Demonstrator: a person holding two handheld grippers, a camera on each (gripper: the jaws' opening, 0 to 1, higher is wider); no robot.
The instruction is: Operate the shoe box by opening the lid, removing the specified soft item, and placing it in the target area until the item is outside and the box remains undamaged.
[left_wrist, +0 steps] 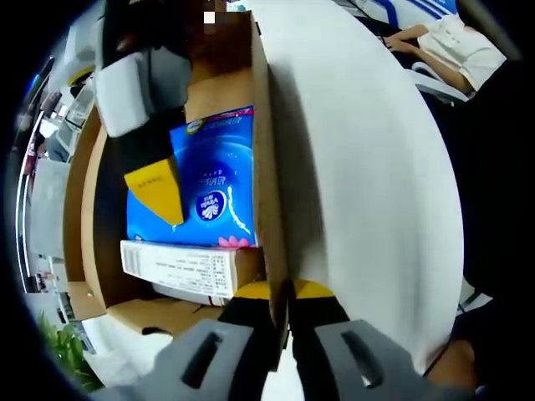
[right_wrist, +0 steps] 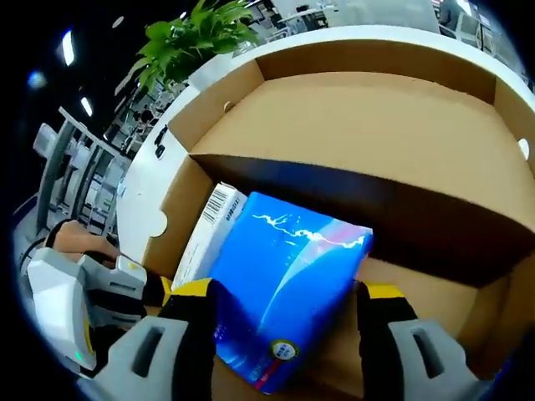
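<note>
- Inside the open cardboard box (right_wrist: 393, 125): a blue soft pack (right_wrist: 288, 292) and, just left of it, a white carton (right_wrist: 211, 230) with a barcode.
- Right gripper (right_wrist: 284, 334): jaws spread wide on either side of the blue pack's near end; contact cannot be told.
- Left gripper (left_wrist: 280, 334): jaws nipped together on the box's side wall (left_wrist: 266, 167).
- White table (left_wrist: 368, 192) under the box.
- Green plant (right_wrist: 196, 38) beyond the far edge.

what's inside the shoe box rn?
Inside the open brown cardboard shoe box: a blue plastic tissue pack between the right hand-held gripper jaws, and a white barcoded carton beside it. The pack covers whatever lies under it.
</note>
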